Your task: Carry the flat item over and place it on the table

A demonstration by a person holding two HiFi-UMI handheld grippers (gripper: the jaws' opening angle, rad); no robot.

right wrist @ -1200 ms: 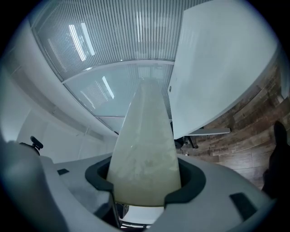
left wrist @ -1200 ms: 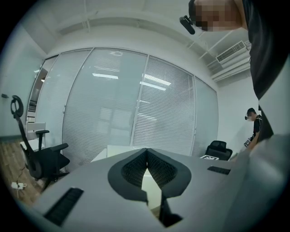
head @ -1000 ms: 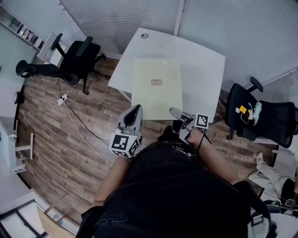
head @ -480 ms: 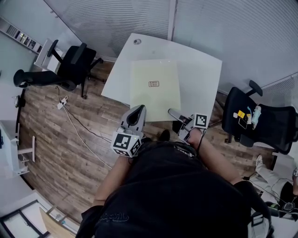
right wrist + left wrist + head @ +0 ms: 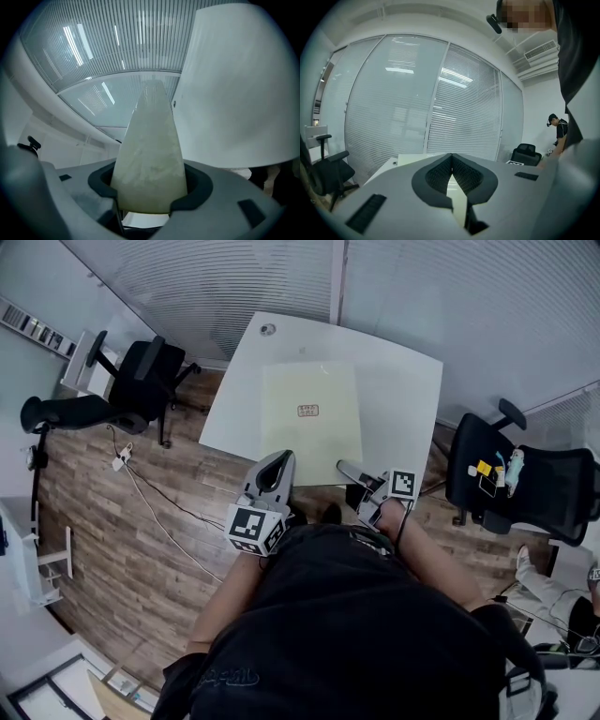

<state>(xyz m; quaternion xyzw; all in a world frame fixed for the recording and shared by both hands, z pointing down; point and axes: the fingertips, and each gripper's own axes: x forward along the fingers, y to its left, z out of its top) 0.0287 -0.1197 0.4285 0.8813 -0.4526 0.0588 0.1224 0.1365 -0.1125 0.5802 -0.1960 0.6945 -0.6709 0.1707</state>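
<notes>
The left tool (image 5: 279,459) is clamped shut on the near edge of the pale board (image 5: 311,418). At 3 o'clock of it, the right tool (image 5: 345,466) grips wider, above the white worktop (image 5: 405,390).

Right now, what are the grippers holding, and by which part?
Both hold the pale flat panel by its near edge: the left gripper at the near-left corner, the right gripper at the near-right corner, above the white table.

To your left stands a black office chair (image 5: 141,381) — a second chair (image 5: 525,488) to your right — and a cable (image 5: 159,491) trails across the wood floor (image 5: 103,549).
</notes>
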